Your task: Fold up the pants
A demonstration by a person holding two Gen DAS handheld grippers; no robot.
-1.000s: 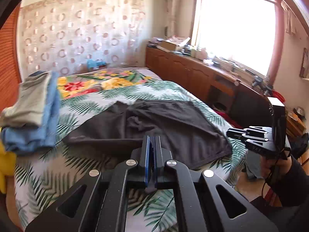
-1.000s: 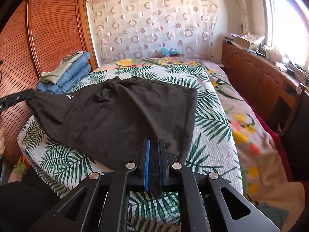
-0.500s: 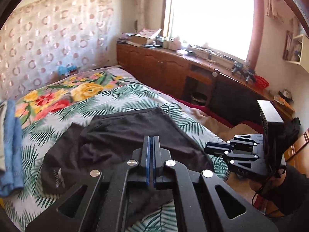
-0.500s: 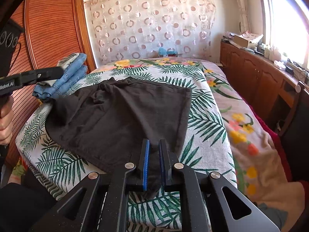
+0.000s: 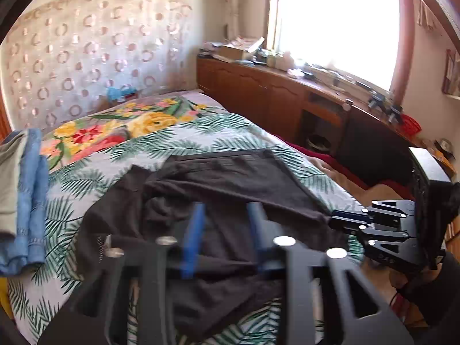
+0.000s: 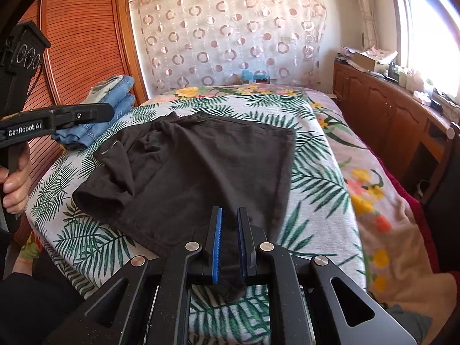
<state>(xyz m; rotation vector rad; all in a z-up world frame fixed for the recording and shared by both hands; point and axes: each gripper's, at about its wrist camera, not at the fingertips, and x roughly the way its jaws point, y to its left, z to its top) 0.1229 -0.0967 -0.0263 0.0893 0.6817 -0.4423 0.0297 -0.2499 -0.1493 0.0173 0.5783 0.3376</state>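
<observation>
Dark brown pants (image 6: 201, 172) lie folded and rumpled on the bed (image 6: 330, 149). They also show in the left wrist view (image 5: 224, 201). My left gripper (image 5: 224, 230) is open and empty, blurred, above the pants' near left part. It shows from the side in the right wrist view (image 6: 95, 115), raised over the bed's left edge. My right gripper (image 6: 229, 235) has its jaws slightly apart with a corner of the pants between the pads. It also shows in the left wrist view (image 5: 339, 220), touching the pants' right corner.
A stack of folded jeans (image 6: 115, 106) sits at the bed's far left, seen also in the left wrist view (image 5: 26, 195). A wooden cabinet run (image 6: 388, 115) lines the right wall under the window. A slatted wooden wardrobe (image 6: 77, 57) stands at left.
My left gripper has let go of the pants and opened, lifting away. The released leg has dropped onto the bed. My right gripper's jaws have widened slightly.
</observation>
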